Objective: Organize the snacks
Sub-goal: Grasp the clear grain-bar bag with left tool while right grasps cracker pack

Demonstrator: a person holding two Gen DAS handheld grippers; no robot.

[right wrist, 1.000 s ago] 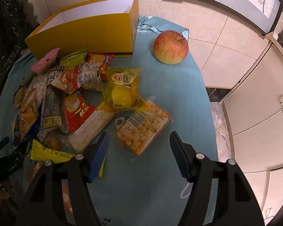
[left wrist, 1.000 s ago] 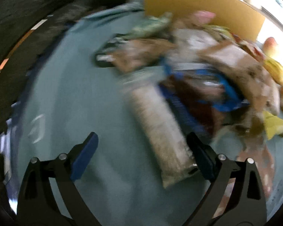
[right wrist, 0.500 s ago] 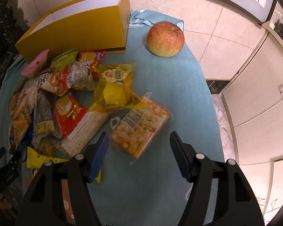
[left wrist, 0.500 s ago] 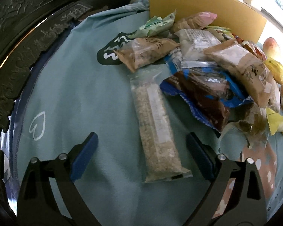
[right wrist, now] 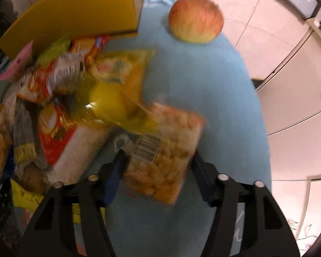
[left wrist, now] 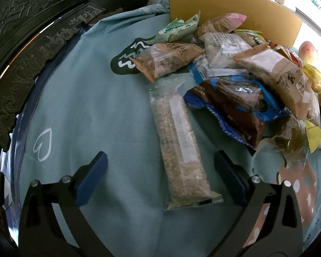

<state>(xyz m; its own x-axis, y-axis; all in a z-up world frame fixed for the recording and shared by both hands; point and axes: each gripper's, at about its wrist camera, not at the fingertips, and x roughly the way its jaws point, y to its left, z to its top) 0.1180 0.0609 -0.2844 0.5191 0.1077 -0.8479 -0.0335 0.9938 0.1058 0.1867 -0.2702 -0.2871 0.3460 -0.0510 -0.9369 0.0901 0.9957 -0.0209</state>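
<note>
A heap of snack packets lies on a blue cloth (left wrist: 85, 107) in front of a yellow box (left wrist: 235, 12). In the left wrist view a long clear oat bar packet (left wrist: 179, 147) lies between the fingers of my open, empty left gripper (left wrist: 160, 177). A blue and brown packet (left wrist: 235, 107) lies to its right. In the right wrist view, blurred, my right gripper (right wrist: 158, 169) is open with a clear packet of orange puffed snacks (right wrist: 162, 156) between its fingers. A yellow packet (right wrist: 115, 90) overlaps that packet's far end. The yellow box (right wrist: 75, 17) stands behind.
An apple (right wrist: 195, 19) sits on the cloth right of the box. A dark carved wooden edge (left wrist: 21, 53) runs along the left. The table drops off to tiled floor and white cabinets (right wrist: 299, 107) on the right.
My right gripper has moved forward and down, so the orange snack packet now lies between its fingers. My left gripper has steadied over the oat bar packet, after a blurred move.
</note>
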